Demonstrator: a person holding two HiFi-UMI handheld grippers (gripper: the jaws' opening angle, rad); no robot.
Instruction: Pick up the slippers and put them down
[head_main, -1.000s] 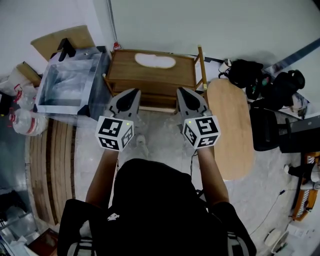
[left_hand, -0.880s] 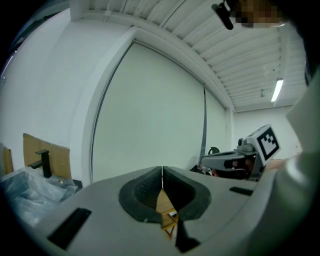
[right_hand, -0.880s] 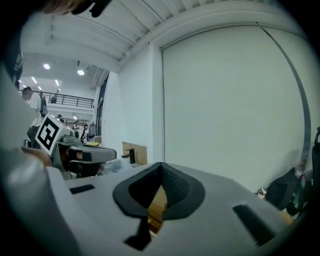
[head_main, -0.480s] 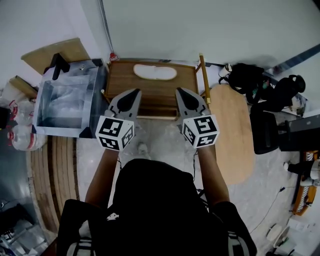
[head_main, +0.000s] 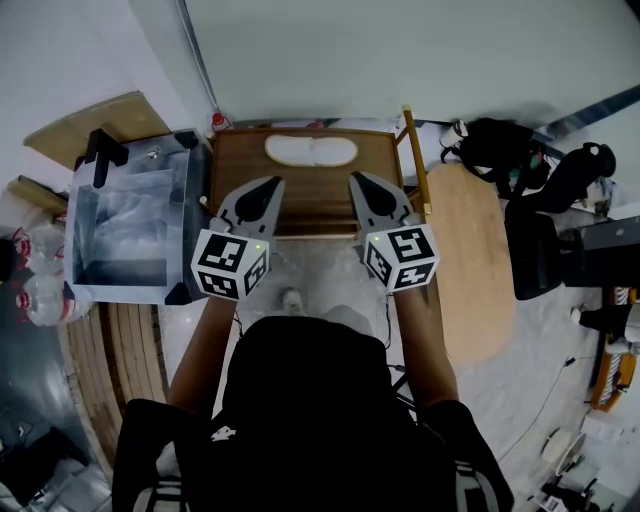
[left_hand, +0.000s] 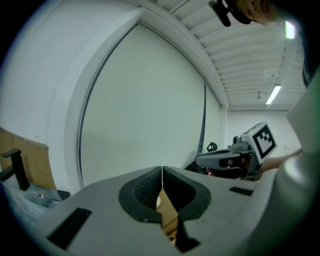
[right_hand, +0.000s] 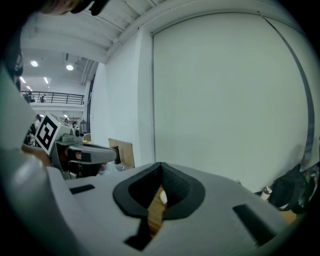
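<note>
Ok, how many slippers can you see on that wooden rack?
2. The left slipper and the right slipper lie side by side on top of the wooden rack. Anything below its top is hidden, so more may sit there.

Left gripper (head_main: 264, 190), right gripper (head_main: 366, 187) closed, empty.

Centre, against the wall (head_main: 400, 50): rack (head_main: 310, 197), with slippers (head_main: 311, 151) side by side on its top. Just left of the rack: open bin (head_main: 125, 291), cardboard sheet (head_main: 85, 125) behind it, bottles (head_main: 30, 265) farther left. Just right of the rack: oval board (head_main: 468, 260), bags (head_main: 495, 145) behind it, chair (head_main: 545, 265) to its right. Before the rack: left gripper (head_main: 270, 184) and right gripper (head_main: 357, 181), side by side, apart.
</note>
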